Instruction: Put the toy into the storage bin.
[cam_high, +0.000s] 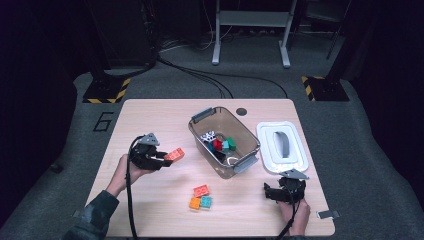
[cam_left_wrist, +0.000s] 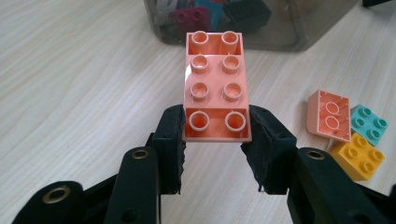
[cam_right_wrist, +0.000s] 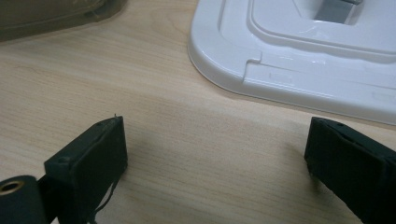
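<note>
The left tongs (cam_left_wrist: 216, 140) clamp an orange brick (cam_left_wrist: 215, 86) above the bench (cam_high: 150, 200), short of the clear bin (cam_high: 224, 141). Carrying step, likely; next, lift over the rim. The right tongs (cam_right_wrist: 215, 158) rest released.

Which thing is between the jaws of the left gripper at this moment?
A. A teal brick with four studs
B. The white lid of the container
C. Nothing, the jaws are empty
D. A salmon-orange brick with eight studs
D: in the left gripper view the left gripper has its jaws pressed on both sides of the salmon-orange brick, which is lifted above the table.
</note>
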